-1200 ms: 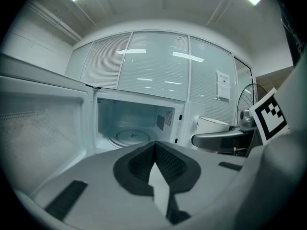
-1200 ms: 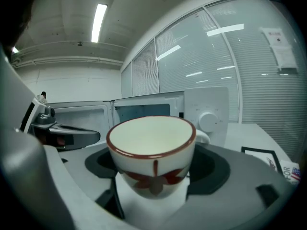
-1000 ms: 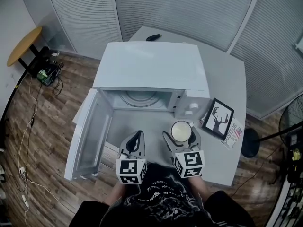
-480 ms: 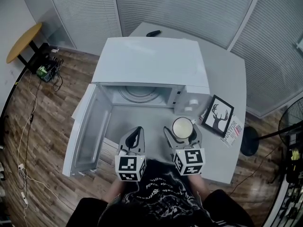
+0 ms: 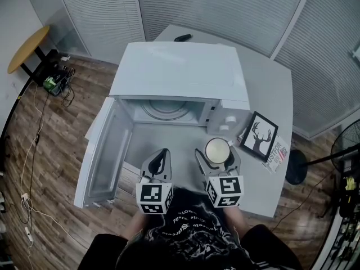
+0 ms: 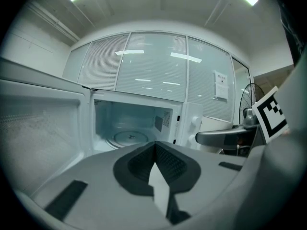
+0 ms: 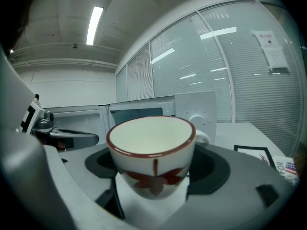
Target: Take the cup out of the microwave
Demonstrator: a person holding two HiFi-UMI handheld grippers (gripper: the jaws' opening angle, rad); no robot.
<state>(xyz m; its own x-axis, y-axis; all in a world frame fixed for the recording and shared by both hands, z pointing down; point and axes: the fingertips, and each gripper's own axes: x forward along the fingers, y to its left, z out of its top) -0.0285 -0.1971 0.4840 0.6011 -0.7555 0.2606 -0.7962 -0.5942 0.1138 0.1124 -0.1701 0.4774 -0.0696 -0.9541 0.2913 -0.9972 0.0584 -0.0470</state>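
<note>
White, red-rimmed cup (image 7: 151,152) sat clamped between my right gripper's (image 5: 218,157) jaws, outside the microwave (image 5: 180,75), just in front of its control panel (image 5: 228,122). I held my left gripper (image 6: 154,146) empty, jaws pressed together, facing the open cavity beside the swung-out door (image 5: 104,153).

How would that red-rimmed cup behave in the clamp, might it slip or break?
The cup looks like glazed ceramic, so it is probably stiff and breakable if dropped. Its glossy wall narrows toward the base, so it might slide in the right gripper. It looks empty, so it is likely light.
</note>
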